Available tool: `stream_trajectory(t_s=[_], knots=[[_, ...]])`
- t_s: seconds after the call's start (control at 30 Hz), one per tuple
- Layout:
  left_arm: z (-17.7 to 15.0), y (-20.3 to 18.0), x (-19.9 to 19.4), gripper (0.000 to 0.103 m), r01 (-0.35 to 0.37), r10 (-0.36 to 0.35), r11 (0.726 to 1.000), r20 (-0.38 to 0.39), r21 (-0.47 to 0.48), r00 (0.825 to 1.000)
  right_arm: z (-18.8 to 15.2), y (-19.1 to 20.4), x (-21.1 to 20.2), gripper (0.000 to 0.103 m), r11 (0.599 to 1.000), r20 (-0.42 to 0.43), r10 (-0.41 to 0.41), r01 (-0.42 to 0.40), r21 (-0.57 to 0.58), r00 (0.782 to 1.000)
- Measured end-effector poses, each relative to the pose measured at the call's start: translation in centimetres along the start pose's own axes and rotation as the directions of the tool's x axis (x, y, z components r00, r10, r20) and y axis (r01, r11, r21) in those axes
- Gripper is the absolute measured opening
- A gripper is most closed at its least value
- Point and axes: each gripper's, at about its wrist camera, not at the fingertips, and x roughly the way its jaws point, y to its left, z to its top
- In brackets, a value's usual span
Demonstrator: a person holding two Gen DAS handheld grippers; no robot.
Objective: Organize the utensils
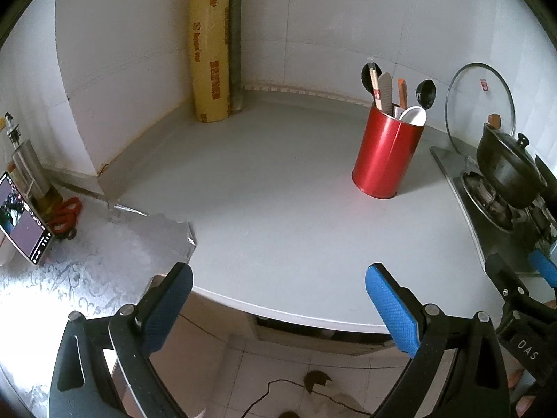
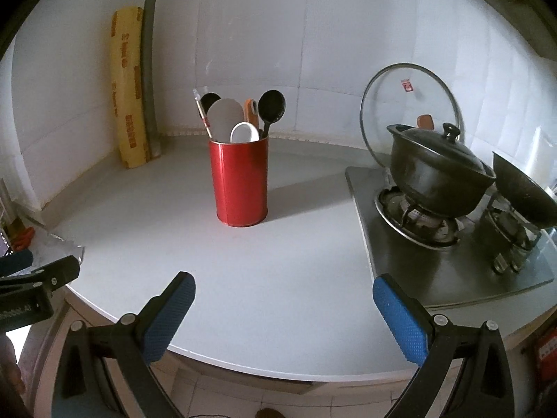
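A red cylindrical holder (image 1: 388, 155) (image 2: 239, 181) stands upright on the grey counter (image 1: 278, 209) (image 2: 243, 271). Several utensils stick out of it: black spoons (image 2: 272, 106), a white spoon (image 2: 244, 132), a grey spatula (image 2: 224, 116), an orange-handled tool (image 2: 251, 109) and chopsticks (image 2: 202, 113). My left gripper (image 1: 278, 299) hangs open at the counter's front edge, well short of the holder, with nothing between its fingers. My right gripper (image 2: 283, 308) is open and empty too, near the front edge facing the holder. Part of the right gripper (image 1: 529, 278) shows in the left wrist view.
A gas stove (image 2: 435, 244) carries a lidded black pot (image 2: 435, 170) and a wok (image 2: 525, 195) at the right. A glass lid (image 2: 410, 111) leans on the wall. A yellow wrap roll (image 1: 209, 45) stands in the corner. Foil-covered surface (image 1: 87, 261), phone (image 1: 21, 216), red scissors (image 1: 64, 214) at left.
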Motion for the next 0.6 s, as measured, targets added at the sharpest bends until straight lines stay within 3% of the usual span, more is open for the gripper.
stream_trajectory(t_s=[0.6], knots=[[0.48,-0.66,-0.02,0.1,-0.001,0.001,0.999,0.008,0.044,1.0,0.47,-0.75,-0.92,0.103,0.999,0.028,-0.029,0.028,0.023,0.999]])
